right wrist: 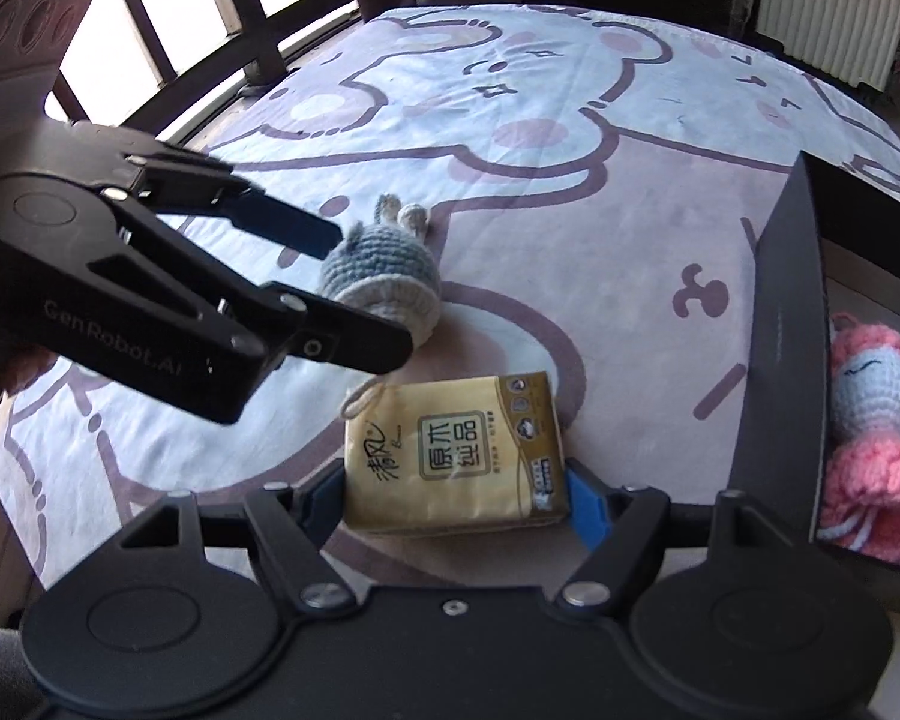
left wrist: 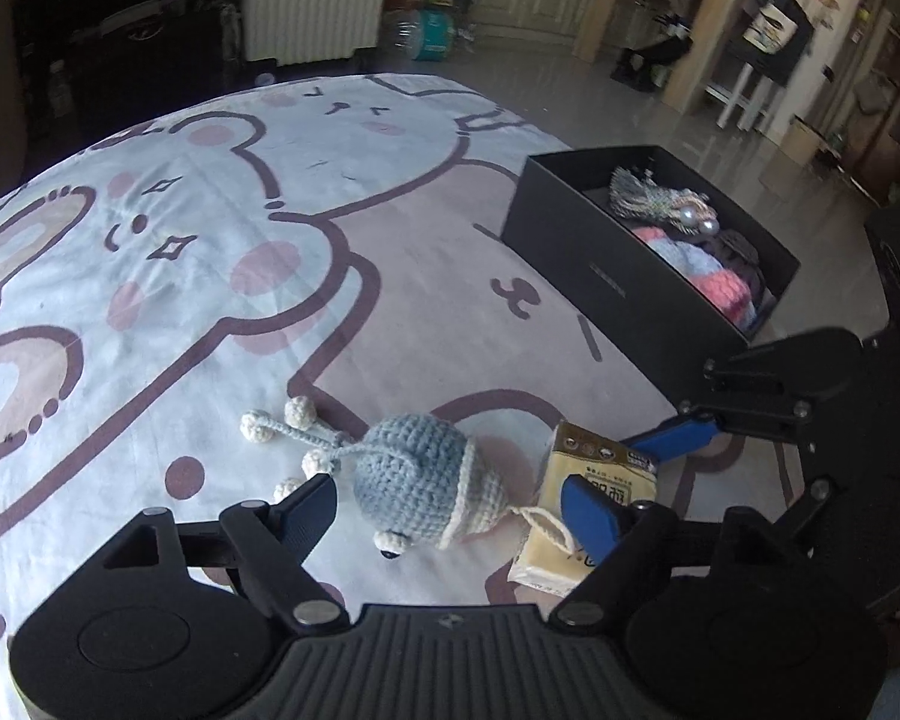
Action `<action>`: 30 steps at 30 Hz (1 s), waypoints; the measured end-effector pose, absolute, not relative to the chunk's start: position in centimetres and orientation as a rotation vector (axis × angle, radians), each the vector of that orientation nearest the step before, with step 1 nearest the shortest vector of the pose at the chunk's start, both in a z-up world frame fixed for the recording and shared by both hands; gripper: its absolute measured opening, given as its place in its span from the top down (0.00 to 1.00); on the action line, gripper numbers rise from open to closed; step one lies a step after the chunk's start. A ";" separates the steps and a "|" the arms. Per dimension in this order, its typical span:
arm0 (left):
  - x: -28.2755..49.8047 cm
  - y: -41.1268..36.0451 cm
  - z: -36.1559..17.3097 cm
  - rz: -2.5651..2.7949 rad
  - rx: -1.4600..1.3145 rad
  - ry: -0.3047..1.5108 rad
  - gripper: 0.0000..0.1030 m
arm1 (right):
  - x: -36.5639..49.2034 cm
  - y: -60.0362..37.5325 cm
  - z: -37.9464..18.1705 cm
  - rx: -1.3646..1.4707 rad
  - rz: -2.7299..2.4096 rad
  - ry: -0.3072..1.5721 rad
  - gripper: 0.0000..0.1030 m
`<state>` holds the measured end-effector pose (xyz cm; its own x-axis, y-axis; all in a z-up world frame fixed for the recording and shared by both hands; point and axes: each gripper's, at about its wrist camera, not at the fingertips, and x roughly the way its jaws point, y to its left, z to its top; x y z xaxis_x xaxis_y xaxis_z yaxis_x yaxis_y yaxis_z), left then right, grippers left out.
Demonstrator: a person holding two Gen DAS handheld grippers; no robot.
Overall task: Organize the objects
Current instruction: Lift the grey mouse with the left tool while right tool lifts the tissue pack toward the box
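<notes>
We read "GenRobot.AI" on the side of the left claw (right wrist: 366,294), seen from the right wrist camera. The one yellow tissue pack (right wrist: 456,450) carries Chinese print; the large boxed characters read 原木纯品, the smaller text is too fine for us to read. On the black box (left wrist: 624,276) a faint line of lettering shows on the long wall, illegible.

We count one blue crocheted toy (left wrist: 420,474) lying on the cartoon-print sheet (left wrist: 150,252) of the bed, with the left claw (left wrist: 444,510) spread wide, one finger either side of it, not touching. The right claw (right wrist: 456,498) has its blue pads against the two sides of the tissue pack, which rests on the sheet just beside the box.

Inside the box we count one pink-haired crocheted doll (right wrist: 876,420) and one tasselled ornament (left wrist: 660,198) with two pearls.
</notes>
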<state>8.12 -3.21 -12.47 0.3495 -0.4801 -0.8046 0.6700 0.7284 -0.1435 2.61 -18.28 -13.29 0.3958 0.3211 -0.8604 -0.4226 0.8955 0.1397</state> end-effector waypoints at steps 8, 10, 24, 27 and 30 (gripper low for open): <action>8.6 -3.2 -12.8 -0.781 0.301 0.949 0.19 | 2.8 -17.9 -12.9 -0.119 0.487 1.061 0.26; 8.8 -3.3 -12.9 -0.790 0.295 0.951 0.19 | 3.2 -17.7 -13.0 -0.138 0.501 1.061 0.26; 9.7 -3.3 -13.9 -0.844 0.264 0.939 0.19 | 3.9 -17.7 -12.4 -0.248 0.535 1.032 0.15; 10.0 -3.3 -14.2 -0.852 0.225 0.948 0.24 | 4.0 -17.1 -12.5 -0.298 0.559 1.025 0.15; 10.3 -2.8 -14.4 -0.857 0.158 0.970 0.41 | 4.4 -16.8 -12.7 -0.309 0.571 1.028 0.16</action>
